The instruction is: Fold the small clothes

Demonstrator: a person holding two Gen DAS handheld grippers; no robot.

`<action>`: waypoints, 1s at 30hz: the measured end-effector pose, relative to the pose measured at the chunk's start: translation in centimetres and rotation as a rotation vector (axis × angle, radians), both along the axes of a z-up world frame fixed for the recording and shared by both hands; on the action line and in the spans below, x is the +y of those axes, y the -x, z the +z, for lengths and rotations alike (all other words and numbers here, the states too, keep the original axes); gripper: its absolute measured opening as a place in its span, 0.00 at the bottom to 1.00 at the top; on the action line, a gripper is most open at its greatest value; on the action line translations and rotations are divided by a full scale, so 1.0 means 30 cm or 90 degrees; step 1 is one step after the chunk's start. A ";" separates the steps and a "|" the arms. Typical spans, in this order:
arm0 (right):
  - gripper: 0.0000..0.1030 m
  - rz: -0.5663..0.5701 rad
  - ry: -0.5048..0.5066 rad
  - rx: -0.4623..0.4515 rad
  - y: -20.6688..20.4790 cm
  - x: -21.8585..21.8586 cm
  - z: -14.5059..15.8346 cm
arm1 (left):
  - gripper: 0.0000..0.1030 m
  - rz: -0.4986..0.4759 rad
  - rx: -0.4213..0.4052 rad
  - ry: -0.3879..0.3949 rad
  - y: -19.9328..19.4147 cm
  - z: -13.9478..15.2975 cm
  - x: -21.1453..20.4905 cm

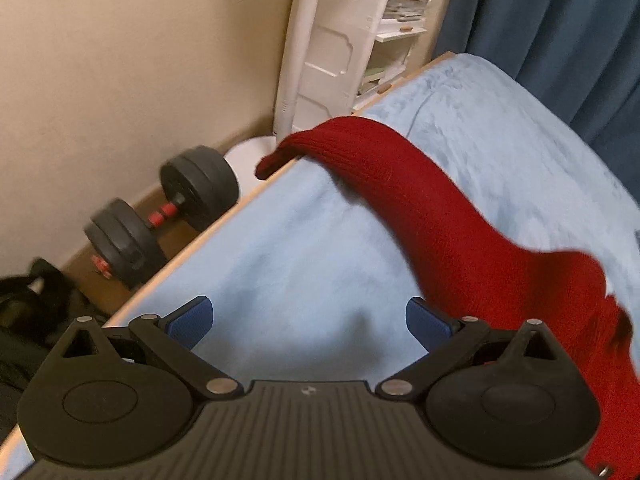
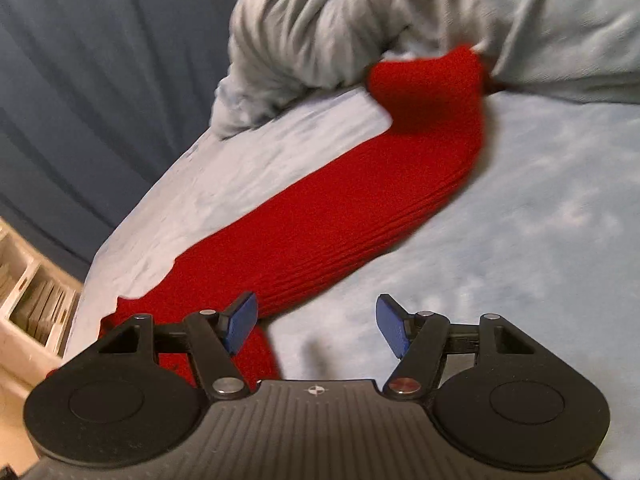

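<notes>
A: Where do we have the red sock (image 1: 452, 216) now?

B: It lies stretched out on the light blue blanket (image 1: 304, 248). From our left gripper (image 1: 309, 326) it runs from just behind the right-hand pad, up and away to the left, and its far end hangs a little over the bed's edge (image 1: 224, 224).

A: Do we hold it on that side?

B: No. The left jaws stand wide apart with only blanket between them. The sock passes beside the right pad (image 1: 426, 326); whether it touches that pad we cannot tell.

A: And from our right gripper (image 2: 316, 326)?

B: There the sock (image 2: 360, 200) starts under the left pad (image 2: 242, 322) and stretches ahead and to the right, bending at its far end against the bunched grey-blue cover (image 2: 320, 20). The right jaws are spread too, bare blanket between them, nothing clamped.

A: What else do we see around the left gripper?

B: A dumbbell (image 1: 160, 212) on the floor ahead to the left, and a white shelf (image 1: 344, 28) beyond it, with a dark blue curtain (image 1: 560, 20) to the right.
</notes>
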State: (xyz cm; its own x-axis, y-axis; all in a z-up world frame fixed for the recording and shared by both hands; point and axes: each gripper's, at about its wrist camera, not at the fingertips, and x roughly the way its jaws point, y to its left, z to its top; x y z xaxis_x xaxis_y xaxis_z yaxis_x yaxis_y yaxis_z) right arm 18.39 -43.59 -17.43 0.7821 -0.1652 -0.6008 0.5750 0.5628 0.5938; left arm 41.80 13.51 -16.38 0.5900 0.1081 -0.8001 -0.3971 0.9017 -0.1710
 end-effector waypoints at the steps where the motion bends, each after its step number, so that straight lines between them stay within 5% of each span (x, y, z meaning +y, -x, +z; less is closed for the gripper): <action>1: 0.66 0.005 0.004 0.006 -0.009 0.005 -0.017 | 1.00 -0.001 -0.002 0.006 -0.013 -0.001 0.002; 8: 0.69 0.039 0.023 0.008 -0.051 -0.009 -0.037 | 1.00 0.011 -0.050 0.071 -0.140 -0.012 0.027; 12: 0.71 0.049 0.050 0.014 -0.065 0.004 -0.043 | 1.00 0.045 -0.063 0.170 -0.242 -0.049 0.074; 16: 0.75 0.065 0.068 0.018 -0.075 0.011 -0.045 | 0.99 0.072 -0.033 0.209 -0.372 -0.108 0.075; 17: 0.75 0.068 0.074 0.019 -0.078 0.013 -0.045 | 0.93 0.076 -0.028 0.207 -0.392 -0.112 0.067; 18: 0.75 0.072 0.081 0.021 -0.081 0.016 -0.045 | 0.43 0.073 -0.033 0.182 -0.413 -0.100 0.046; 19: 0.76 0.075 0.087 0.023 -0.083 0.019 -0.046 | 0.18 0.057 -0.036 0.147 -0.426 -0.081 0.028; 23: 0.77 0.082 0.093 0.027 -0.088 0.019 -0.043 | 0.17 0.125 -0.062 0.059 -0.366 0.021 0.054; 26: 0.76 0.082 0.080 0.026 -0.086 0.007 -0.040 | 0.17 0.241 -0.032 0.122 -0.268 0.023 0.182; 30: 0.76 0.082 0.071 0.028 -0.085 0.002 -0.038 | 0.17 0.251 0.003 0.104 -0.249 0.015 0.170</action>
